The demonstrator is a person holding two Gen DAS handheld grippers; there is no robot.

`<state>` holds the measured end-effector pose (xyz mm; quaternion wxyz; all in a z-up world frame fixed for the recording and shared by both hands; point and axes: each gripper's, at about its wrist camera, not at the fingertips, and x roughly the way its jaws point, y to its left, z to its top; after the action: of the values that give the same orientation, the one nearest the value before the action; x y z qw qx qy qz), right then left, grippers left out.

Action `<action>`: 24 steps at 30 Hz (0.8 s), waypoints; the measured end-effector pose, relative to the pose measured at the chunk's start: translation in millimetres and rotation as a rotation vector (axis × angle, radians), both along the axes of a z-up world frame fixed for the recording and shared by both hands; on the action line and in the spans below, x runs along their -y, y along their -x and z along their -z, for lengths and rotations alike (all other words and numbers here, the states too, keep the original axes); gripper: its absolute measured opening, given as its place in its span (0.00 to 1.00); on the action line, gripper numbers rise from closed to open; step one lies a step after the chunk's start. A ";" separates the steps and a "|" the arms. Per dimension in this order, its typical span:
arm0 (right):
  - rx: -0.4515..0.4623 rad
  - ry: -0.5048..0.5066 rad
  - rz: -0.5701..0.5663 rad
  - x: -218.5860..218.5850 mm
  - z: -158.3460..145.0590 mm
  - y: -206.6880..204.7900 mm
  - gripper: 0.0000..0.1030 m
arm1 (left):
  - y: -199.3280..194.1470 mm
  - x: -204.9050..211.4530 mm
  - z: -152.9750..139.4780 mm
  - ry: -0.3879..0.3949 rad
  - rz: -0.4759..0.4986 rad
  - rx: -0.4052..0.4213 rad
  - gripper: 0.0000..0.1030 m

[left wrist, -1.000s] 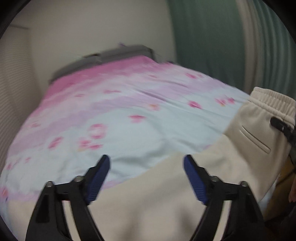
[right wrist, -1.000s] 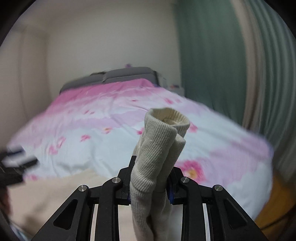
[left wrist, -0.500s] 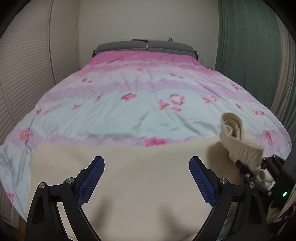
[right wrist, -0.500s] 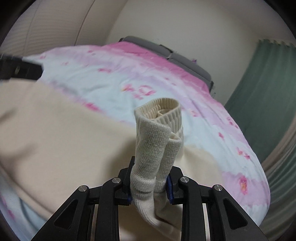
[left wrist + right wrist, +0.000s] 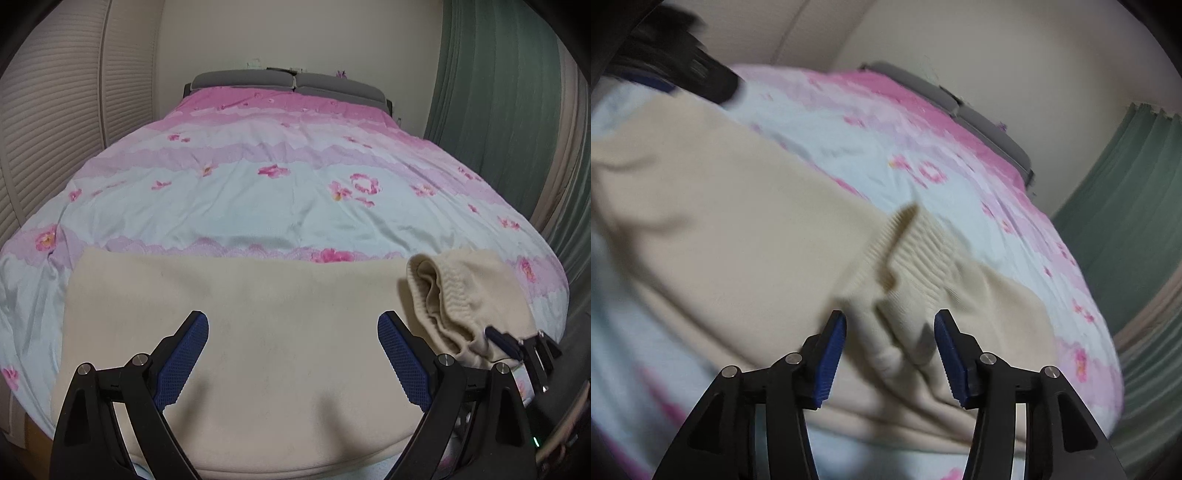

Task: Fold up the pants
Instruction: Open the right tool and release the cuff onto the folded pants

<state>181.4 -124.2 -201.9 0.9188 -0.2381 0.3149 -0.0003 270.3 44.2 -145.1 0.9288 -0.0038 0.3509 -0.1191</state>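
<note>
Cream pants (image 5: 236,317) lie folded across the near end of the bed, flat and smooth in the left wrist view. Their ribbed cuffs (image 5: 454,295) rest bunched on top at the right end. My left gripper (image 5: 293,354) hovers open over the flat cloth with nothing between its blue pads. My right gripper (image 5: 890,350) is opening; the ribbed cuffs (image 5: 916,254) lie on the pants (image 5: 720,236) just ahead of its parted pads, which no longer press on them. In the left wrist view the right gripper (image 5: 517,343) shows at the pants' right end.
The bed (image 5: 280,199) carries a pink and pale blue floral cover, with a grey headboard (image 5: 291,83) at the far wall. A slatted closet door (image 5: 48,122) stands on the left and green curtains (image 5: 495,81) hang on the right.
My right gripper carried the cuffs down onto the folded pants and let go of them; its pads now stand apart. The left gripper stayed open and swung over the flat cloth.
</note>
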 end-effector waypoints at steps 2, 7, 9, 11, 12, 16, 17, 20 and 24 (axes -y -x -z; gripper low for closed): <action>0.017 -0.079 -0.023 -1.2 -10.1 7.7 0.49 | 0.0 -1.2 -1.9 0.003 -0.003 0.005 0.91; 0.039 -0.298 0.024 22.3 -35.0 1.8 0.49 | 4.0 -1.5 -3.2 0.007 -0.009 0.007 0.91; 0.006 -0.350 0.055 32.3 -35.3 -10.6 0.49 | 4.0 -0.6 -3.5 0.004 -0.007 0.006 0.91; -0.035 -0.407 0.075 42.1 -32.9 -21.9 0.49 | 4.4 0.4 -3.0 0.001 -0.008 0.007 0.91; -0.055 -0.440 0.091 47.4 -30.3 -27.3 0.49 | 4.2 1.1 -2.4 -0.003 -0.008 0.007 0.91; -0.085 -0.562 0.144 62.9 -22.8 -39.7 0.49 | 2.9 1.3 1.7 -0.004 -0.008 -0.005 0.91; -0.092 -0.569 0.150 62.8 -19.9 -42.5 0.49 | 3.0 1.2 2.8 -0.004 -0.007 -0.008 0.91; -0.114 -0.525 0.154 55.9 -9.8 -48.8 0.49 | 2.2 3.5 6.5 -0.007 0.003 -0.021 0.91; -0.174 -0.561 0.141 53.3 5.0 -52.1 0.24 | 2.8 4.7 7.3 -0.008 0.008 -0.022 0.91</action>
<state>233.5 -177.6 -206.9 0.9160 0.0485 0.3959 0.0432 267.5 39.5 -152.4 0.9243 0.0001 0.3618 -0.1213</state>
